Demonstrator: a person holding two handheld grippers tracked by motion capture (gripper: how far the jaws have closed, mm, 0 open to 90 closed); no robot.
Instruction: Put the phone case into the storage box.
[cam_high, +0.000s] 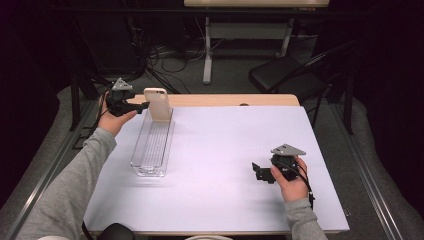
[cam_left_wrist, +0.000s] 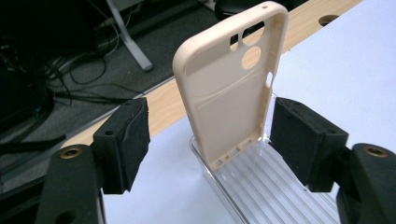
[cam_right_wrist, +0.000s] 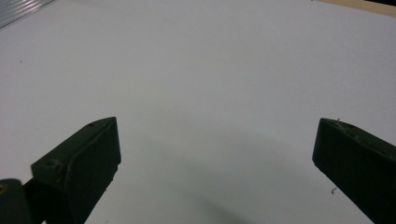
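Note:
A beige phone case (cam_high: 158, 104) stands upright on its short end at the far end of a clear ribbed tray (cam_high: 152, 145) on the white table top (cam_high: 225, 145). My left gripper (cam_high: 144, 106) is held just left of the case, open. In the left gripper view the case (cam_left_wrist: 229, 88) shows its hollow inner side between the two black pads (cam_left_wrist: 123, 140), with a gap on each side, and its lower end rests in the tray (cam_left_wrist: 271, 186). My right gripper (cam_high: 258, 171) sits low at the table's right front, open, with bare table between its jaws (cam_right_wrist: 215, 140).
A wooden strip (cam_high: 235, 100) runs along the table's far edge. Beyond it are a black folding chair (cam_high: 290, 75), a white table leg (cam_high: 207, 50) and floor cables (cam_high: 170, 55). A corner of the tray (cam_right_wrist: 18, 7) shows at the top left of the right gripper view.

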